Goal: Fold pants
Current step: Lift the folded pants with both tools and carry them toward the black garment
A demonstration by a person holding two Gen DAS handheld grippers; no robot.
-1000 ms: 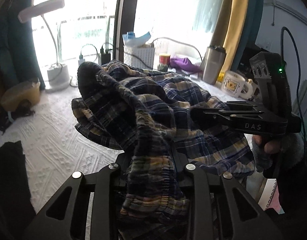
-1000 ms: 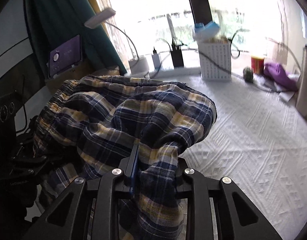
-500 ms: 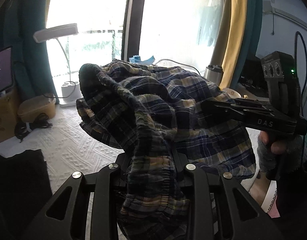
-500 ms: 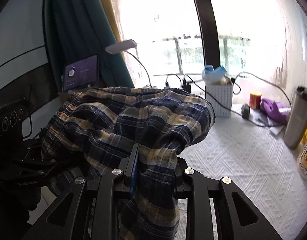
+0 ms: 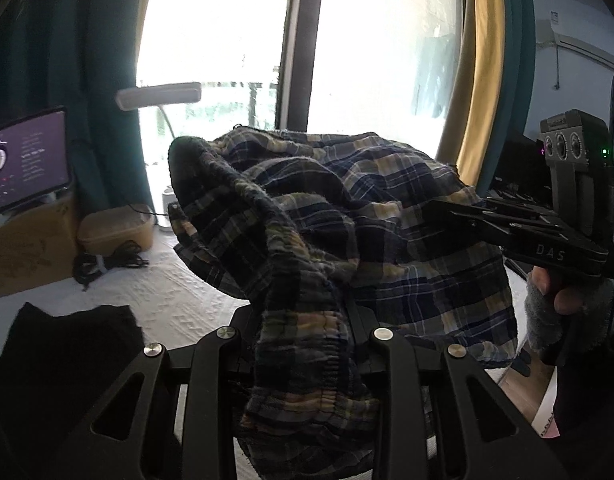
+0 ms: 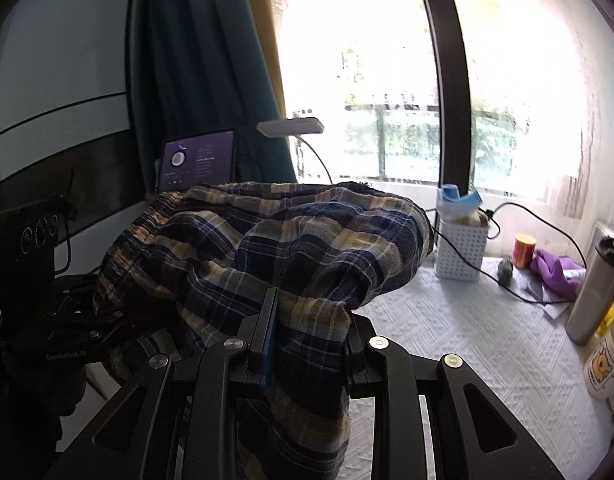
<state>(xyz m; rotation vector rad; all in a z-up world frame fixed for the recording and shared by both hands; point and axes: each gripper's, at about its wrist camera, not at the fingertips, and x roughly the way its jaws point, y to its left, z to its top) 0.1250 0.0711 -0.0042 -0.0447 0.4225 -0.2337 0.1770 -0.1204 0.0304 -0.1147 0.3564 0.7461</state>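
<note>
The plaid pants (image 5: 347,216) are up in the air, in the middle of both views, bunched in a big loose lump. They are dark blue with yellow and white lines. The stretchy waistband (image 5: 307,352) hangs down at the bottom middle of the left wrist view, and there the left hand-held gripper (image 5: 303,320) pinches it between its two fingers. In the right wrist view the right hand-held gripper (image 6: 307,320) pinches another bunch of the same cloth at the bottom middle. The right one also shows at the right edge of the left view, with a person's hand (image 5: 563,300) in a grey glove under it.

Nothing looks folded yet. The pants are crumpled and not laid flat, so I think the job is only at its start. They need to be shaken out, spread on the white bumpy surface (image 6: 467,340) below, and then folded.

Around them, a black cloth (image 5: 67,352) lies at the lower left of the left view. In the right view, a white basket (image 6: 461,252), a red can (image 6: 524,250), a purple cloth (image 6: 555,272), a steel cup (image 6: 595,292) and a mug (image 6: 605,364) sit along the right. A desk lamp (image 6: 291,126) and a purple screen (image 6: 197,160) stand by the bright window.
</note>
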